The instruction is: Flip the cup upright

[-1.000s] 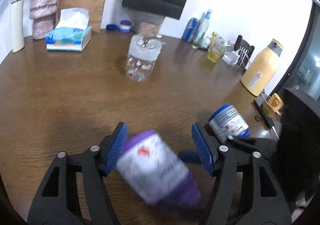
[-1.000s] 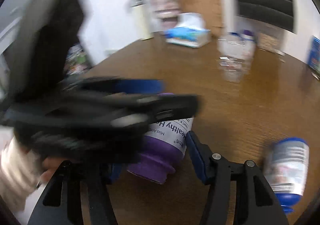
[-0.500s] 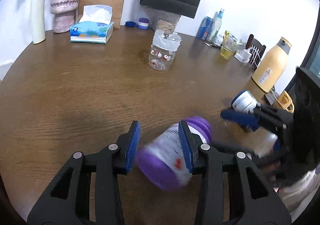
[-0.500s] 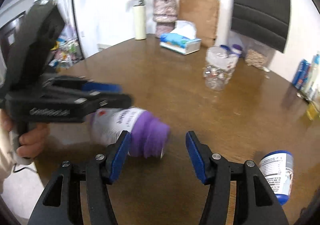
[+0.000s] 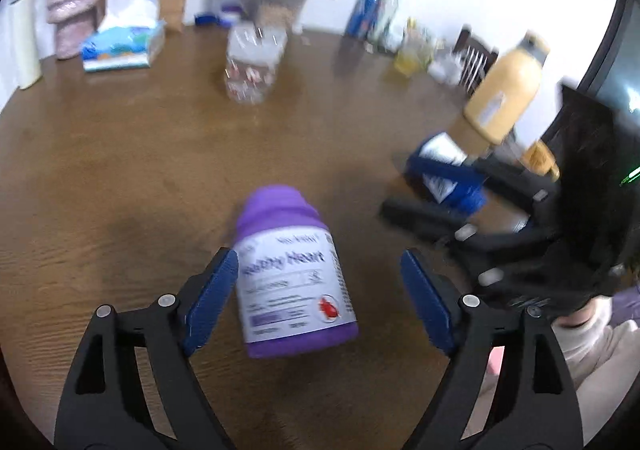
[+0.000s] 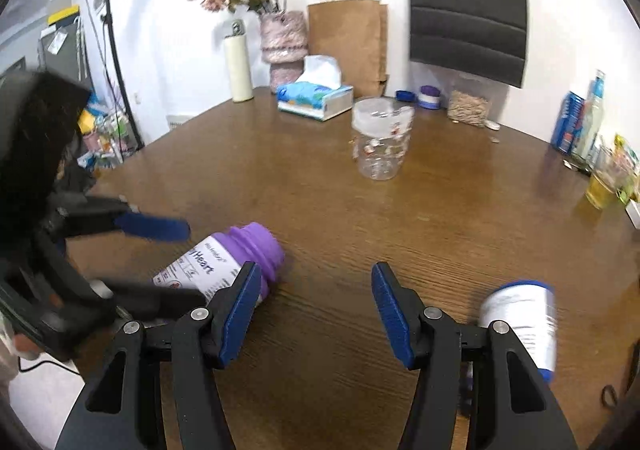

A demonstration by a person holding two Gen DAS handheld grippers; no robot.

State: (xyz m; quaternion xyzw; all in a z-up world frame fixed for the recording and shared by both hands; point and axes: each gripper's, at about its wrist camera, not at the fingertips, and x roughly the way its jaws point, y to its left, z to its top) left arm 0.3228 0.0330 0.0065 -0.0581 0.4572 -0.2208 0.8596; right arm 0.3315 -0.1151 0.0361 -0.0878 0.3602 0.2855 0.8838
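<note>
A clear plastic cup with small red prints stands mid-table, far ahead of both grippers; its top end looks frosted and closed. The same cup is blurred in the left wrist view. A purple bottle with a white label lies on its side between the spread fingers of my left gripper, which is open. From the right wrist view the bottle lies cap towards the table's middle, with the left gripper straddling it. My right gripper is open and holds nothing.
A blue-and-white bottle lies on its side right of the right gripper. At the back stand a tissue box, a vase, a paper bag and a grain jar. A yellow flask stands at the right edge.
My left gripper has opened and let go of the purple bottle, which now lies on the table. The right gripper has drawn back from the bottle towards the right.
</note>
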